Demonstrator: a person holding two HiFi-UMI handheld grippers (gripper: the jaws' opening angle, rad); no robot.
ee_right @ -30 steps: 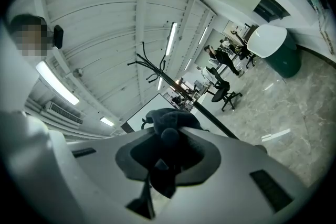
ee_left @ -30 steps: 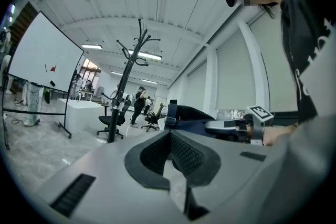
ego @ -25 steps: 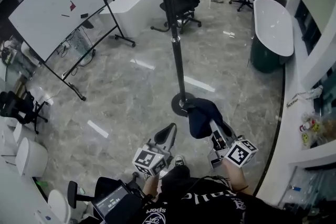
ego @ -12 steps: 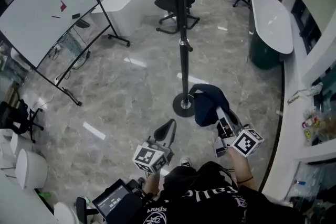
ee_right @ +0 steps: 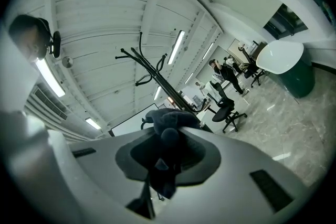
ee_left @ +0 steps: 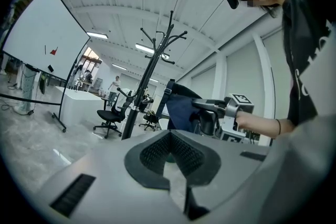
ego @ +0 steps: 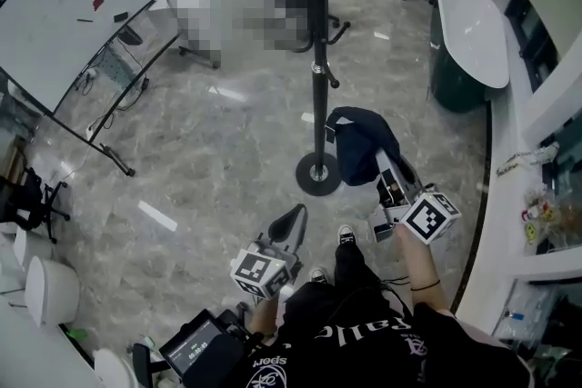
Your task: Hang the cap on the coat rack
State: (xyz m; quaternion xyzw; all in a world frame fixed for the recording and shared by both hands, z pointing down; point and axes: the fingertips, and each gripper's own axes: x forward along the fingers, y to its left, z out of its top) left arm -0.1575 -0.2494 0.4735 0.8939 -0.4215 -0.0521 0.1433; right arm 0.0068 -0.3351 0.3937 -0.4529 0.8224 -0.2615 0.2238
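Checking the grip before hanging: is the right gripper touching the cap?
Touching. The right gripper view shows the cap pinched between the jaws of the right gripper.

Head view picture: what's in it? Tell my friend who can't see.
The right hand-held gripper holds a dark cap near a black coat rack. The left hand-held gripper is empty, over a grey marble floor.
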